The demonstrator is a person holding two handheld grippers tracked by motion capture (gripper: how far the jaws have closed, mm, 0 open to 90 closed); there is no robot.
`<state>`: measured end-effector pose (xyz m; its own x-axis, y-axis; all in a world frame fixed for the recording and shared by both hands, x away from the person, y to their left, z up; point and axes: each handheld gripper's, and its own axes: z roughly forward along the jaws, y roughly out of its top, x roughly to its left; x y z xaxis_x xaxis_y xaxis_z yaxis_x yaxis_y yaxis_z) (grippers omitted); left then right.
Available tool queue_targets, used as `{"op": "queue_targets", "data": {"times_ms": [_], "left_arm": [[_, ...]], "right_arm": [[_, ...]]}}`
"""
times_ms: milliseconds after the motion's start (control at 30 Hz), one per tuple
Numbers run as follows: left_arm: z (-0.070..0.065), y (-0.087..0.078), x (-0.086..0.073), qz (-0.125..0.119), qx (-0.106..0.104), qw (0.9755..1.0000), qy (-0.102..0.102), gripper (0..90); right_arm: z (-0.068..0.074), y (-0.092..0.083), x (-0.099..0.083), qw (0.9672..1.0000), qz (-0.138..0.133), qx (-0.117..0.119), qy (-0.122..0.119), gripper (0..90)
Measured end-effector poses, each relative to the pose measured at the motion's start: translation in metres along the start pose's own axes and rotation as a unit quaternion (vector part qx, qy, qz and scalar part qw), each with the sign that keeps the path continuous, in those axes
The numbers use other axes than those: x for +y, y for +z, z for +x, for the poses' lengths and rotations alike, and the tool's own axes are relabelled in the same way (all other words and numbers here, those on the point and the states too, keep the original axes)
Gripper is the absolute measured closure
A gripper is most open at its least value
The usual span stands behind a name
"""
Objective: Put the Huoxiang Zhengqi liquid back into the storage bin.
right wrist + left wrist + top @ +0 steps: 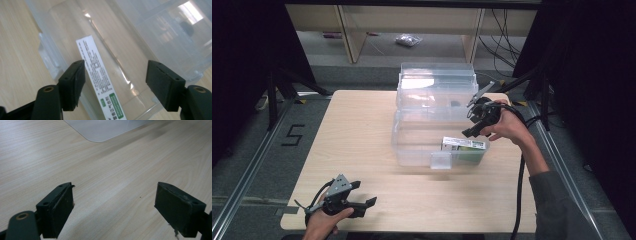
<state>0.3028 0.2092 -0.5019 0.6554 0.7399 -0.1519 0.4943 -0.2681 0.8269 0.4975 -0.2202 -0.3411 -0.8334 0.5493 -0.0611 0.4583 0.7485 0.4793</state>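
Right claw, released, hovers above a white-and-green labelled carton lying lengthwise in the clear plastic bin below.

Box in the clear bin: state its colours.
The box is white with green panels and dark print, clearest in the right gripper view.

Left gripper low at near table edge, hand wrapped round it, jaws wide apart, nothing between. Right gripper raised, angled down, right hand gripping, forearm extended, jaws apart, empty.
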Motion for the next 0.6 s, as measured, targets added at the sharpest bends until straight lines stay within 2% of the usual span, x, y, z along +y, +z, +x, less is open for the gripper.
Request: {"op": "queue_targets", "data": {"times_ms": [33, 67, 133, 200, 300, 333, 367, 400, 433, 467, 500, 533, 567, 600], "left_arm": [[0.000, 0.000, 0.000, -0.001, 0.000, 1.0000, -0.001, 14.8], [0.000, -0.001, 0.000, 0.005, 0.000, 1.0000, 0.004, 14.8], [0.000, 0.000, 0.000, 0.003, 0.001, 1.0000, -0.001, 14.8], [0.000, 0.000, 0.000, -0.001, 0.000, 1.0000, 0.000, 14.8], [0.000, -0.001, 0.000, 0.004, 0.001, 1.0000, 0.005, 14.8], [0.000, 0.001, 0.000, -0.003, -0.002, 1.0000, 0.000, 14.8], [0.000, 0.001, -0.001, -0.002, -0.002, 1.0000, 0.000, 14.8], [0.000, 0.001, 0.000, -0.002, -0.001, 1.0000, 0.000, 14.8], [0.000, 0.001, 0.000, -0.002, -0.001, 1.0000, 0.000, 14.8], [0.000, 0.001, 0.000, -0.003, -0.002, 1.0000, 0.000, 14.8], [0.000, 0.001, 0.000, -0.003, -0.002, 1.0000, 0.000, 14.8], [0.000, 0.001, 0.000, -0.002, -0.002, 1.0000, 0.000, 14.8], [0.000, 0.001, -0.001, -0.002, -0.002, 1.0000, -0.001, 14.8], [0.000, 0.001, 0.000, -0.001, -0.002, 1.0000, -0.001, 14.8]], "right_arm": [[0.002, -0.001, -0.002, 0.9997, -0.017, -0.005, 0.017, 29.0], [0.004, -0.002, -0.003, 0.9990, -0.022, -0.005, 0.039, 28.1], [0.005, -0.003, -0.004, 0.9986, -0.029, -0.008, 0.043, 27.5], [0.009, -0.004, -0.006, 0.9960, -0.043, -0.005, 0.078, 25.3], [0.010, -0.004, -0.009, 0.9952, -0.048, -0.009, 0.085, 25.2], [0.011, -0.003, -0.010, 0.9949, -0.054, -0.014, 0.084, 24.6], [0.012, -0.003, -0.012, 0.9944, -0.065, -0.006, 0.084, 24.3], [0.013, -0.003, -0.012, 0.9939, -0.064, -0.009, 0.089, 24.0], [0.016, -0.004, -0.013, 0.9922, -0.058, -0.012, 0.110, 23.4], [0.014, -0.003, -0.014, 0.9934, -0.075, -0.012, 0.086, 23.1], [0.014, -0.003, -0.014, 0.9934, -0.075, -0.012, 0.086, 23.1], [0.018, -0.004, -0.015, 0.9923, -0.067, -0.004, 0.104, 23.0], [0.018, -0.004, -0.015, 0.9924, -0.070, -0.010, 0.101, 22.7], [0.019, -0.003, -0.016, 0.9916, -0.073, -0.003, 0.107, 22.6]]}}
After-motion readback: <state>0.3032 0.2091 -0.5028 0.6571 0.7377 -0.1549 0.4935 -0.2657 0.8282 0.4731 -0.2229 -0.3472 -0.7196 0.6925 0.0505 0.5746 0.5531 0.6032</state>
